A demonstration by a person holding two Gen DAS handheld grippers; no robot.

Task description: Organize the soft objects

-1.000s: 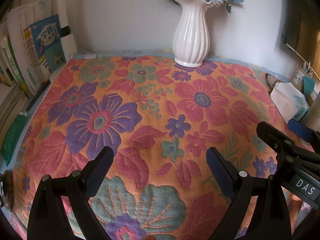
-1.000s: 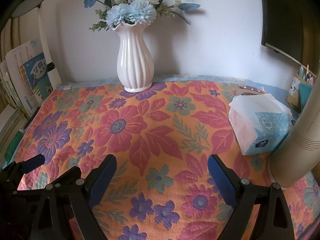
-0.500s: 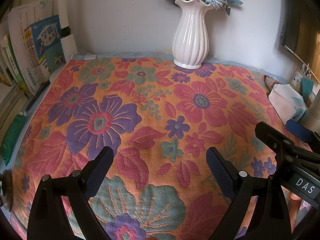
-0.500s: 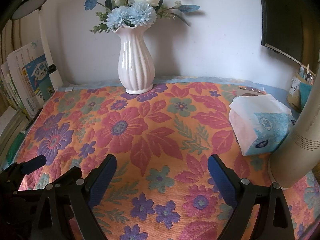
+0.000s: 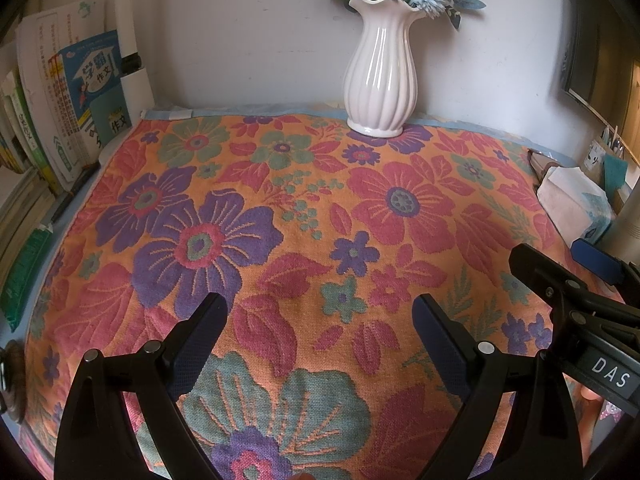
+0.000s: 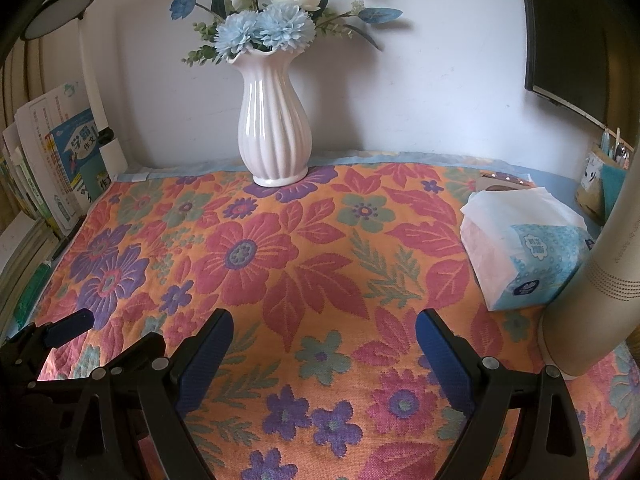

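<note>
A floral cloth (image 5: 304,216) in orange, red and purple lies spread flat over the table; it also shows in the right wrist view (image 6: 320,264). My left gripper (image 5: 320,320) is open and empty, held just above the cloth's near part. My right gripper (image 6: 322,334) is open and empty above the cloth, to the right of the left one; it shows at the right edge of the left wrist view (image 5: 560,276). A soft tissue pack (image 6: 524,248) lies on the cloth's right side, also seen in the left wrist view (image 5: 576,204).
A white vase with flowers (image 5: 380,76) stands on the cloth's far edge by the wall, as the right wrist view (image 6: 276,120) also shows. Books (image 5: 68,104) stand at the left. A pale cylinder (image 6: 592,288) and a pen holder (image 6: 604,184) stand at the right.
Both views have risen and pulled back slightly, so the vase shows more fully. Both grippers stay open and the cloth has not moved.
</note>
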